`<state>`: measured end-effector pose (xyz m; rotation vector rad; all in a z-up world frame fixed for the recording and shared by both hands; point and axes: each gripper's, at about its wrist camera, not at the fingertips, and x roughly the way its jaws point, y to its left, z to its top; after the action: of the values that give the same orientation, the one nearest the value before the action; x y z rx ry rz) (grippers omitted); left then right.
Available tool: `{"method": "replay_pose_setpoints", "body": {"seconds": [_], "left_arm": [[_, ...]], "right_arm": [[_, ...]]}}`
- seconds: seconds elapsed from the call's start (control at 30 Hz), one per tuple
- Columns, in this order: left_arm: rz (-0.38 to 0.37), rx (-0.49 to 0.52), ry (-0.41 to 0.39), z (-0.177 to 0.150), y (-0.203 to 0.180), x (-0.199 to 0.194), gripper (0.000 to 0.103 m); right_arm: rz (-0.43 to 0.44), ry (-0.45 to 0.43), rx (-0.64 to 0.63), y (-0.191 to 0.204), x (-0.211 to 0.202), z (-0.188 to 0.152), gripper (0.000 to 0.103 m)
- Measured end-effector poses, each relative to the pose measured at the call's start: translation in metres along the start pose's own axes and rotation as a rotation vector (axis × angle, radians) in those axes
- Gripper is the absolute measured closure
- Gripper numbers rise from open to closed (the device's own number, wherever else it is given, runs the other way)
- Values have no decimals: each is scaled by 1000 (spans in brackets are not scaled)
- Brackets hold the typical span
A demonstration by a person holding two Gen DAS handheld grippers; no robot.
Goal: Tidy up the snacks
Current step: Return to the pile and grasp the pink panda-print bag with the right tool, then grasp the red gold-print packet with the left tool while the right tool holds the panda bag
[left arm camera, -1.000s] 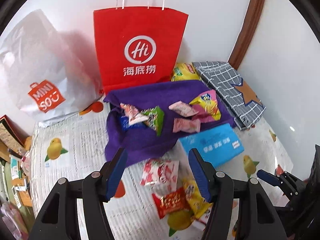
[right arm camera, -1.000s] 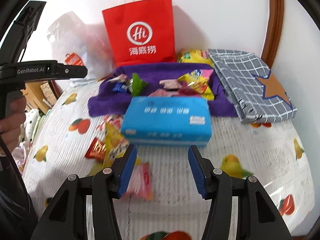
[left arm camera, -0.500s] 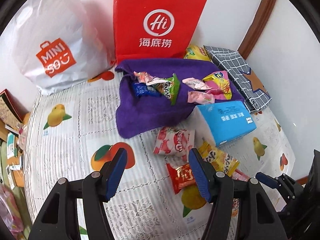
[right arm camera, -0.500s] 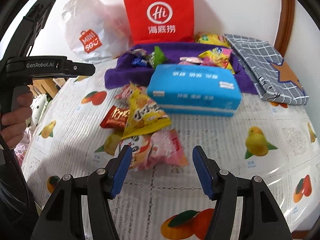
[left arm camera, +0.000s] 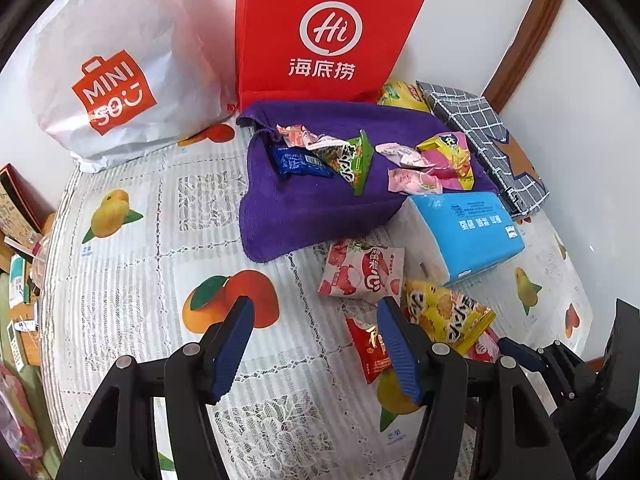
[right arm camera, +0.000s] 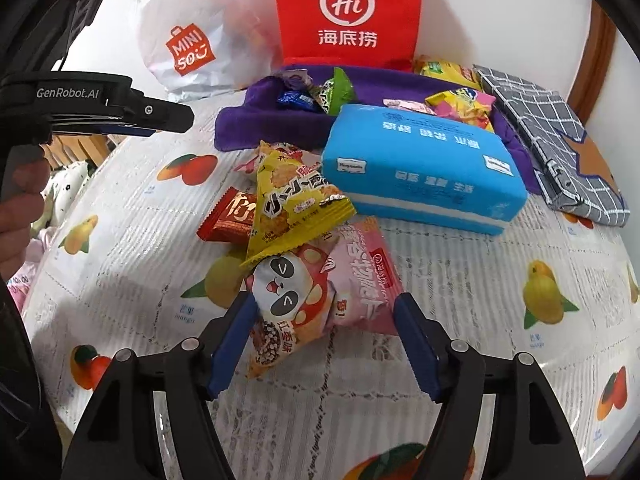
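**Both grippers open over the loose snack pile**

Low in the right wrist view, the right gripper (right arm camera: 326, 340) stands wide, its jaws having just been opening; the pink mushroom-print snack bag (right arm camera: 320, 292) lies between the blue pads, near the left one, and neither pad is seen to press on it. Across that bag's upper edge rests a yellow triangular snack packet (right arm camera: 294, 204), and a small red packet (right arm camera: 230, 218) lies at its left on the fruit-print tablecloth (right arm camera: 460, 288).

In the left wrist view, the left gripper (left arm camera: 316, 342) is partly open at the bottom centre, with only tablecloth between its pads. Just past its right finger lies the same red packet, and above that a red-and-white snack bag (left arm camera: 362, 274).

Mid-frame sits a blue tissue pack (right arm camera: 420, 164), holding no snacks. Behind it a purple towel (left arm camera: 304, 208) serves as the collecting place: on it lie a blue wrapper (left arm camera: 298, 162), a green triangular packet (left arm camera: 356, 160), small pink wrappers (left arm camera: 414, 180) and a yellow-and-pink bag (left arm camera: 448, 154).

At the right edge lies a grey checked cloth (right arm camera: 560, 136). Farthest back, against the wall, a red paper bag (left arm camera: 324, 36) stands upright at top centre, a white plastic shopping bag (left arm camera: 112, 68) slumps at upper left, and a yellow packet (left arm camera: 400, 94) shows behind the towel. What the two bags contain cannot be seen.
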<state>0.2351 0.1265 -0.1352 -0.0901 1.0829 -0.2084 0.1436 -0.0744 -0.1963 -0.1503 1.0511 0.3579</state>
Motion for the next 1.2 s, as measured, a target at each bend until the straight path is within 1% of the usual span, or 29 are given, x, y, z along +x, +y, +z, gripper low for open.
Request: {"method": "replay_pose_setpoints", "body": {"seconds": [0.1,0.2,0.27,0.33,0.4,0.43,0.5,0.67,0.77,0.93,1.07,1.2], "left_arm": [[3,-2,5,-1,1,2,42],[7,-11,7,-3,5,3,42],[10,-20,8,-5,7,3,42],[17,-33,6,-9,11,2,42],[22,-45,5,-12,15,1,42],[22,-52,4,-14,17,0,42],[26,-66,4,-18,20,0,42],[22,-79,10,-26,19,1,42],[14,-77,12,-30,17,2,42],[-2,-83,16,-34,16,8,42],[-11,-100,30,-37,20,17,42],[-16,-115,46,-38,23,28,42]], "right_arm": [[-11,-1,-20,5,8,2,26],[-43,-15,-58,14,12,4,26],[-49,-19,-66,15,13,5,26],[-45,-29,-66,14,11,4,29],[-36,-41,-66,12,7,3,40],[-23,-41,-62,10,5,1,43],[-9,-43,-61,8,1,-1,51],[-8,-51,-84,6,-10,-11,59],[-11,-58,-84,0,-20,-20,59],[-28,-90,-40,-18,-37,-29,59],[-77,-97,12,-39,-44,-32,59],[-121,-79,77,-59,-36,-28,59]]}}
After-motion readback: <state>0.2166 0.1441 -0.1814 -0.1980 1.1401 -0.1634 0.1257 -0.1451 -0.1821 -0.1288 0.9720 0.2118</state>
